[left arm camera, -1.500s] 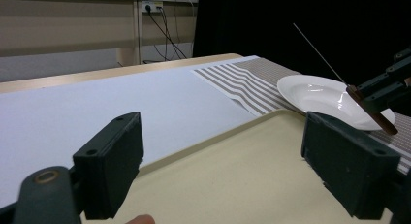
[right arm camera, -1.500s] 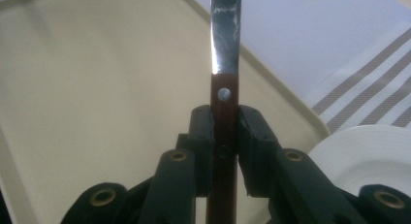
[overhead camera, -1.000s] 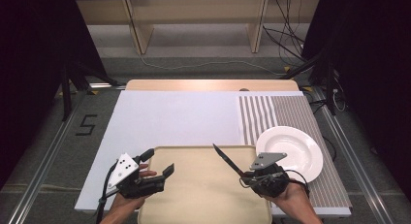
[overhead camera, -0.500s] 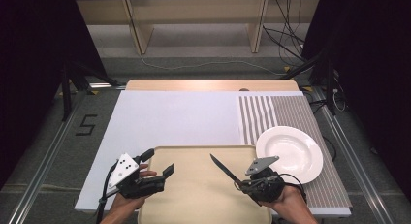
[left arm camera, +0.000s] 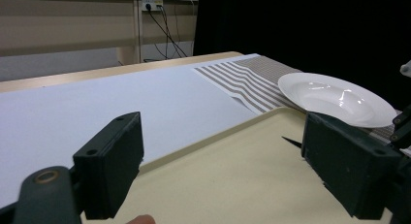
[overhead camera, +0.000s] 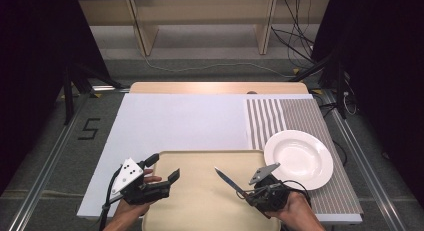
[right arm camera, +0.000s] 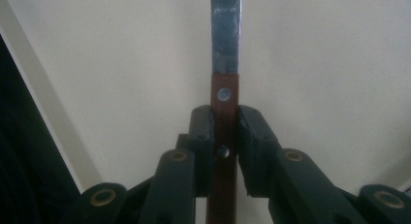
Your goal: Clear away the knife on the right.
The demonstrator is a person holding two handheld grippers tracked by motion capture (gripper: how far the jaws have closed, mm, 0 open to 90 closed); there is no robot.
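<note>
Left gripper [overhead camera: 167, 183] over tray's [overhead camera: 200, 211] left edge, jaws wide apart, nothing between, one finger [left arm camera: 140, 219] showing under them
Tray cream, at table's near edge, on white sheet [overhead camera: 185, 123]
Knife [overhead camera: 230, 182] over tray's right half, blade slanting up-left toward tray middle, tip above tray surface
Right gripper [overhead camera: 248, 195] at tray's right part, pads clamped on knife's brown riveted handle [right arm camera: 224, 132], blade running straight ahead over tray
Plate [overhead camera: 298, 158] white, just right of tray's far right corner, on striped mat [overhead camera: 295, 116]
</note>
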